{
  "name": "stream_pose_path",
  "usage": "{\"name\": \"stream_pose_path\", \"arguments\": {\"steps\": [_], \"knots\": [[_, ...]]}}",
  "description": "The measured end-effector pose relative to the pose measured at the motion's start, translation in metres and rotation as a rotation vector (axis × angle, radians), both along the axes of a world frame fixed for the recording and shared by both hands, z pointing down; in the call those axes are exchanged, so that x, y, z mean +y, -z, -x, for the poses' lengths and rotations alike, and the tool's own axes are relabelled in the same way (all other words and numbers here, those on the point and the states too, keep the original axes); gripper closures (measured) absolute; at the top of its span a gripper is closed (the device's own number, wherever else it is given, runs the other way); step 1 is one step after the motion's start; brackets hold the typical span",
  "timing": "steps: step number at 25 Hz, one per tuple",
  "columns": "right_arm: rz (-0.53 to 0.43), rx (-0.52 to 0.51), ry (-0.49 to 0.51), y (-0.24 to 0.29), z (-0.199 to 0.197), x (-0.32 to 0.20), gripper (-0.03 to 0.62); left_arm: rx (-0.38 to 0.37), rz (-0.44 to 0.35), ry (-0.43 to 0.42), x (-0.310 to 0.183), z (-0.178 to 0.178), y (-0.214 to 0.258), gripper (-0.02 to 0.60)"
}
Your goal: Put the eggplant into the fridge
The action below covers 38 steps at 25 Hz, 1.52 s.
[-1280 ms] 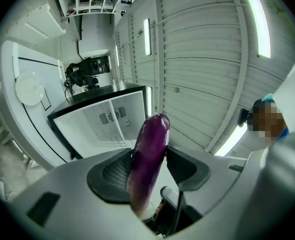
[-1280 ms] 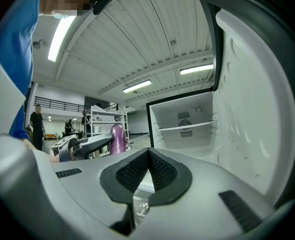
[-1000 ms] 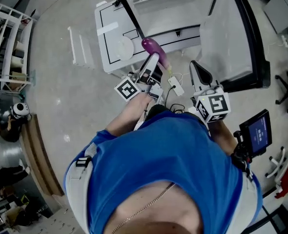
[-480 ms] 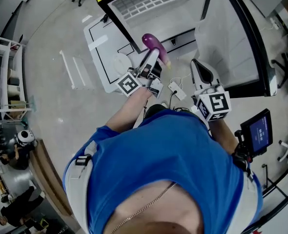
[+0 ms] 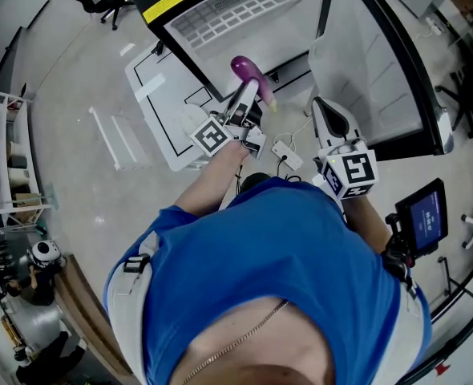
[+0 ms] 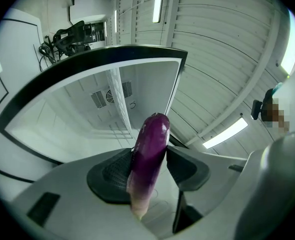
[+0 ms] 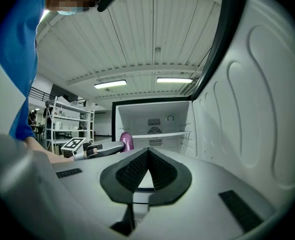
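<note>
A purple eggplant (image 6: pixel 151 156) stands upright between the pads of my left gripper (image 6: pixel 148 170), which is shut on it. In the head view the eggplant (image 5: pixel 251 75) sticks out past the left gripper (image 5: pixel 248 103) toward the open fridge (image 5: pixel 244 10). In the right gripper view the fridge (image 7: pixel 155 121) shows a white shelf and back vents, with the eggplant (image 7: pixel 126 140) at its lower left. My right gripper (image 7: pixel 148 159) is shut with nothing between its pads; in the head view the right gripper (image 5: pixel 327 115) hangs next to the open fridge door (image 5: pixel 373 62).
The fridge door (image 7: pixel 260 109) stands open on the right. A white box (image 5: pixel 160 111) lies on the floor to the left of the fridge. A power strip (image 5: pixel 287 152) with a cable lies on the floor by my feet. A metal shelf rack (image 5: pixel 8 159) stands far left.
My left gripper has carried the eggplant nearer to the fridge opening. The view has shifted so the fridge's interior shows more. The right gripper has barely moved.
</note>
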State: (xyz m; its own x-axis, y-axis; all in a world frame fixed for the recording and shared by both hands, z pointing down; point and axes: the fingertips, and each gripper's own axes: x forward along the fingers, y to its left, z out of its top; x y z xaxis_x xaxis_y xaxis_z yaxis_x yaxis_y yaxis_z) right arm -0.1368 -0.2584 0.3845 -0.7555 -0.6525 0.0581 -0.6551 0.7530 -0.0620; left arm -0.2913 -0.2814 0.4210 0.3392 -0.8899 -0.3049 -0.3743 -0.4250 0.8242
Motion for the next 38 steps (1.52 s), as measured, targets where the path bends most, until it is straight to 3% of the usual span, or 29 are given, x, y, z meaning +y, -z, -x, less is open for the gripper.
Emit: {"name": "stream_pose_path", "arguments": {"steps": [15, 20, 26, 38], "knots": [[0.012, 0.012, -0.088, -0.007, -0.013, -0.005, 0.592, -0.101, 0.071, -0.009, -0.065, 0.004, -0.037, 0.350], [0.016, 0.022, -0.106, -0.009, -0.014, -0.007, 0.592, -0.202, 0.095, 0.014, -0.096, 0.011, -0.051, 0.350], [0.027, 0.030, -0.128, -0.013, -0.017, -0.011, 0.592, -0.455, 0.117, 0.041, -0.132, 0.016, -0.064, 0.350], [0.042, 0.029, -0.164, -0.018, -0.028, -0.016, 0.592, -1.103, 0.145, 0.079, -0.193, 0.017, -0.083, 0.350]]}}
